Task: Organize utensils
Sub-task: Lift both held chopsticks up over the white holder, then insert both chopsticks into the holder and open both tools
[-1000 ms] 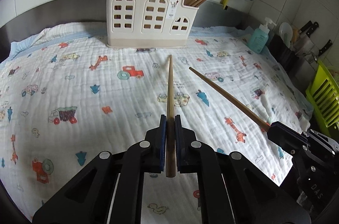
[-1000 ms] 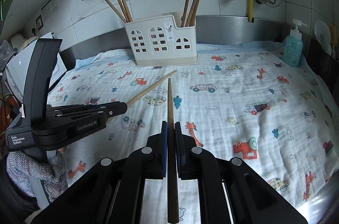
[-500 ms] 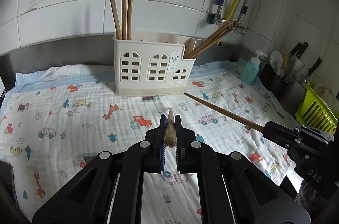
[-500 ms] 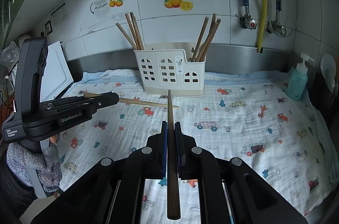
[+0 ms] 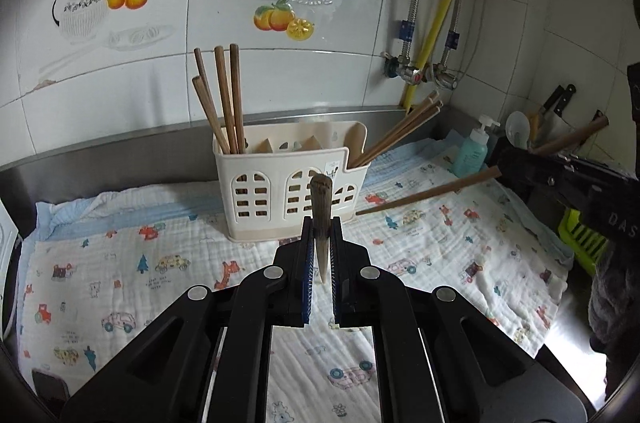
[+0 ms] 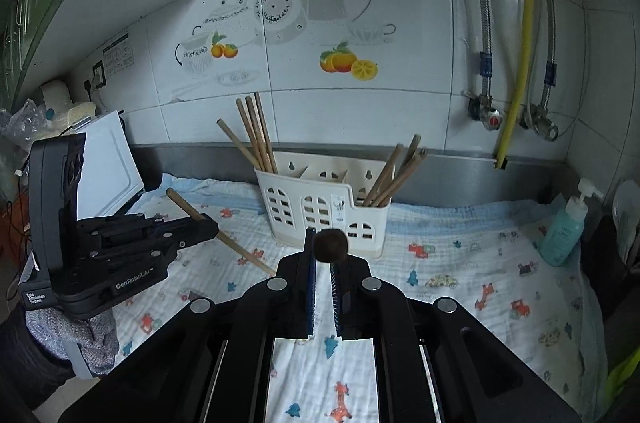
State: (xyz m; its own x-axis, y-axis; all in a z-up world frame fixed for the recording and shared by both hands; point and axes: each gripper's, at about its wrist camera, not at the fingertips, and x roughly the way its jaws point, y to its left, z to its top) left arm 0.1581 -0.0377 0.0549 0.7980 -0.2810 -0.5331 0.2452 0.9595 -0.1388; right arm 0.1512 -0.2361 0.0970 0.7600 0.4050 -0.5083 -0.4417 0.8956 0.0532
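Both pairs of fingers are clamped on a wooden chopstick: the left gripper [image 5: 321, 251] holds its chopstick [image 5: 321, 207] aimed at the white utensil caddy [image 5: 290, 191]; the right gripper [image 6: 322, 263] pinches its chopstick [image 6: 330, 243] end-on. Each thin stick could pivot between the pads and catch the caddy's rim, or strike the chopsticks already leaning inside.

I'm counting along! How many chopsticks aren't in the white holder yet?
2. The left chopstick is clamped in the left gripper, the right chopstick in the right gripper; the rest stand in the holder.
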